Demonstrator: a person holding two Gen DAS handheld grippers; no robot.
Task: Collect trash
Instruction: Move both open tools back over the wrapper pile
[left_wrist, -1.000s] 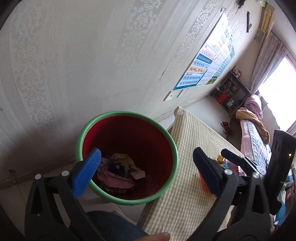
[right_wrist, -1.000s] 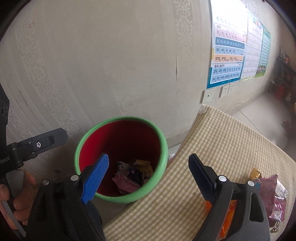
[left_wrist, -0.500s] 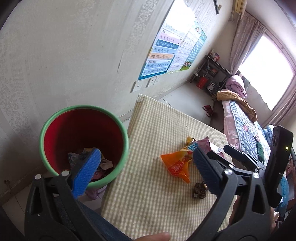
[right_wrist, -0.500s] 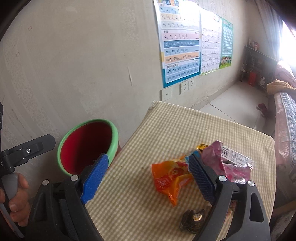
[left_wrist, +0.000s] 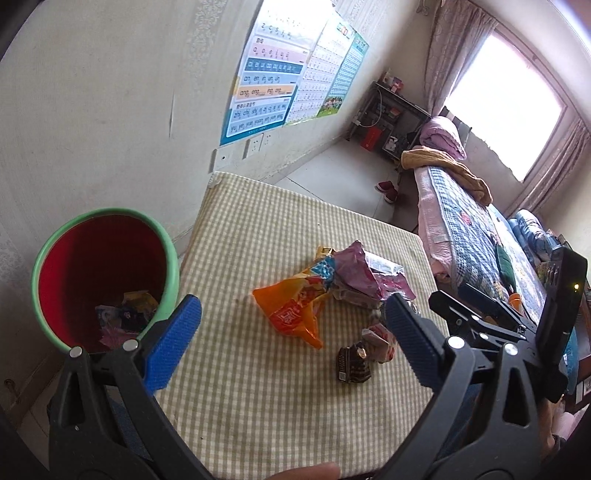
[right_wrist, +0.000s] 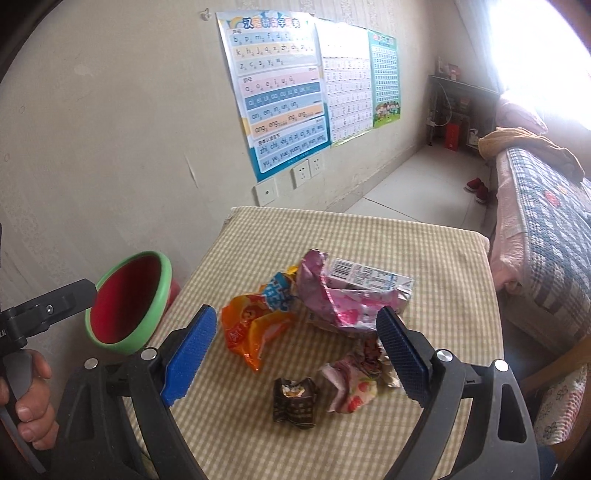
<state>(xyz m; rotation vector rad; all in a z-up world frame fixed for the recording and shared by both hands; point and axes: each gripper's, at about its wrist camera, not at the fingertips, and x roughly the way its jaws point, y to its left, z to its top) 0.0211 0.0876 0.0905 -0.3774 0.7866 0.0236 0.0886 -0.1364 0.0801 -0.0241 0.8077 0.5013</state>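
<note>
Trash lies on a checked table (right_wrist: 424, 243): an orange snack bag (right_wrist: 255, 332), a pink wrapper (right_wrist: 343, 295), a crumpled pink wrapper (right_wrist: 351, 384) and a dark brown wrapper (right_wrist: 295, 402). The same pile shows in the left wrist view, with the orange bag (left_wrist: 295, 310) and the brown wrapper (left_wrist: 351, 363). A red bin with a green rim (left_wrist: 48, 240), holding several wrappers, stands left of the table; it also shows in the right wrist view (right_wrist: 147, 317). My left gripper (left_wrist: 291, 339) is open and empty above the table's near left part. My right gripper (right_wrist: 295, 354) is open and empty above the pile.
A wall with posters (right_wrist: 280, 92) and sockets runs behind the table and bin. A bed (right_wrist: 546, 221) stands to the right of the table. A shelf (left_wrist: 388, 118) and slippers (right_wrist: 478, 188) are at the far end of the floor.
Both grippers have swung right, from over the bin to over the table and the trash pile. Both stay open and empty.
</note>
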